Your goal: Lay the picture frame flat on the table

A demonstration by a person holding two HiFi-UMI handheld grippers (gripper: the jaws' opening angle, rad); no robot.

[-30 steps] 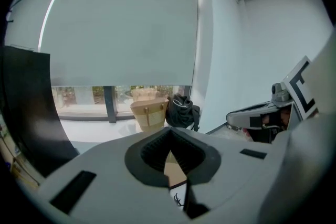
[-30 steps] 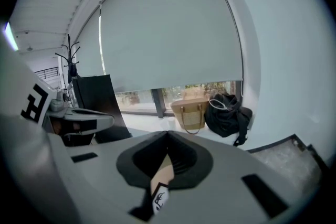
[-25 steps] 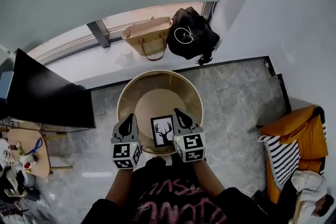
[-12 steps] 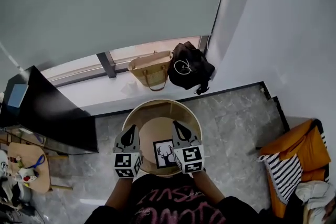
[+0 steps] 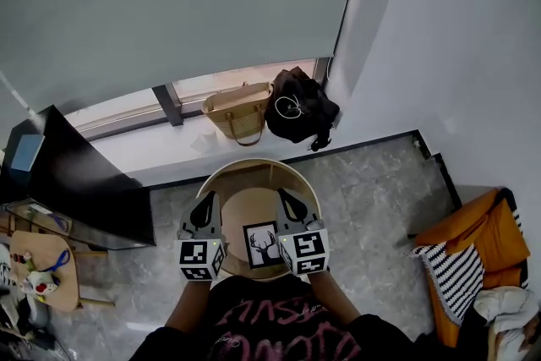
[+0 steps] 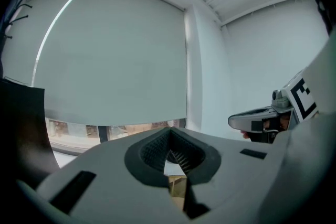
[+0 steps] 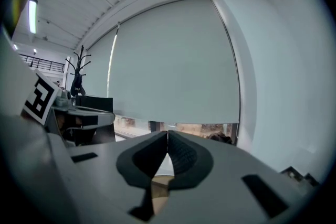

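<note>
We are holding two closed grippers either side of the frame.
The frame is sitting on the table between left gripper and right gripper, nearer the right; both jaw pairs are pressing together, empty.

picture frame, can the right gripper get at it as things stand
Probably yes: the picture frame sits close beside the right gripper with nothing between them, though the gripper's jaws are together and would need opening.

Office-like room; wide roller blind, coat stand, black screen, woven bag on window ledge
</note>
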